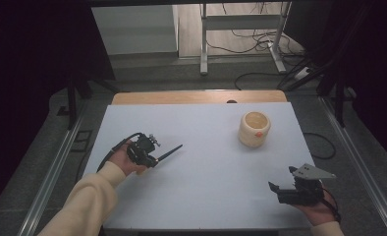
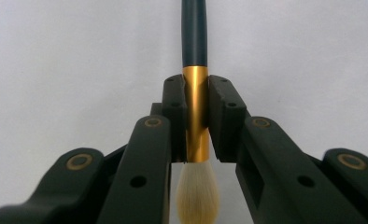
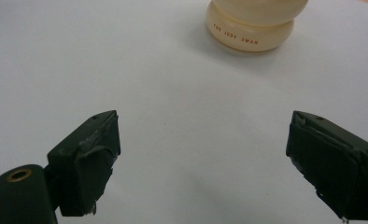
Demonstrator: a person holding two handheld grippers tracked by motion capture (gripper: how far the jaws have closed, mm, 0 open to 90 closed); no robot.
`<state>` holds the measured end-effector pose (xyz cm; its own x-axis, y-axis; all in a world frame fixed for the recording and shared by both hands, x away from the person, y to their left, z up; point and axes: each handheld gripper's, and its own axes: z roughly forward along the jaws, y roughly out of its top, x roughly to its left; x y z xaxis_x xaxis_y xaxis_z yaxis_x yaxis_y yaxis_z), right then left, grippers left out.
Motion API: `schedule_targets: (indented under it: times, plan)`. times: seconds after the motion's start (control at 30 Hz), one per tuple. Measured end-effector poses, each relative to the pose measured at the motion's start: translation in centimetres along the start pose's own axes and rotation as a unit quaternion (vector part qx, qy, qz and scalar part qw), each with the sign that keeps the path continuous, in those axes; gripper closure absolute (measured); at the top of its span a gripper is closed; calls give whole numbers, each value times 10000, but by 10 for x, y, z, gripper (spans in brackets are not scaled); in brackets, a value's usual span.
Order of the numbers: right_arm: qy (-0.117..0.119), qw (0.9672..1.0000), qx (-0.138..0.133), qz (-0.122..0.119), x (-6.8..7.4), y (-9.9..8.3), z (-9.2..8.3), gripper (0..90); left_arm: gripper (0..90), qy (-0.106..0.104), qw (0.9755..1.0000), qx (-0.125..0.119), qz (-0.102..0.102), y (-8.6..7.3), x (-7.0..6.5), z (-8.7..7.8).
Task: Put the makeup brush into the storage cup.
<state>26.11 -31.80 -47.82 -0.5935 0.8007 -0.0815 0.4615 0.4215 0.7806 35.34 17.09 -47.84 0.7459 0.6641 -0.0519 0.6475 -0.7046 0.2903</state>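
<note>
the brush point(image 2: 196, 112) is gripped by the left claw point(image 2: 196, 116), whose jaws are pressed on the gold ferrule from both sides. in the left claw view the dark handle is cut off at the top edge, at 12 o'clock, and the pale bristle tip is cut off at the bottom edge, at 6 o'clock, between the jaw arms. in the high view the brush point(image 1: 169, 153) is seen as a thin dark stick pointing toward 2 o'clock from the left claw point(image 1: 152, 158), over the left part of the white tabletop point(image 1: 206, 167); the bristles are hidden there by the claw and hand.

the right claw point(image 3: 203, 154) is held wide open with nothing between the jaws, at 5 o'clock on the tabletop in the high view point(image 1: 275, 189).

the cream pot point(image 1: 254, 129) stands at 1 o'clock. in the right claw view its top is cut off point(image 3: 252, 28), and small red letters on its base are read as "the judy swan", though somewhat blurred.
</note>
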Motion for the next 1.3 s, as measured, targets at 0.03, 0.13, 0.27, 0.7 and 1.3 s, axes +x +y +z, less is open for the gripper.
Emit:
schedule_targets:
  times: [0.03,0.13,0.27,0.7,1.3]
  plan:
    - [-3,10000,0,0,0,0,0,108,787,-13,10000,-18,7,0,-1,-1]
    - [-7,10000,15,-6,0,0,0,108,788,-55,10000,-8,25,1,-2,-1]
    - [-13,10000,8,-10,1,0,0,108,787,-67,10000,-24,29,1,-3,-2]
    - [-19,10000,11,-22,1,0,0,108,787,-128,9998,-122,73,3,-6,-6]
    - [-14,10000,21,-36,1,0,1,108,788,-178,9994,-230,173,7,-13,-11]
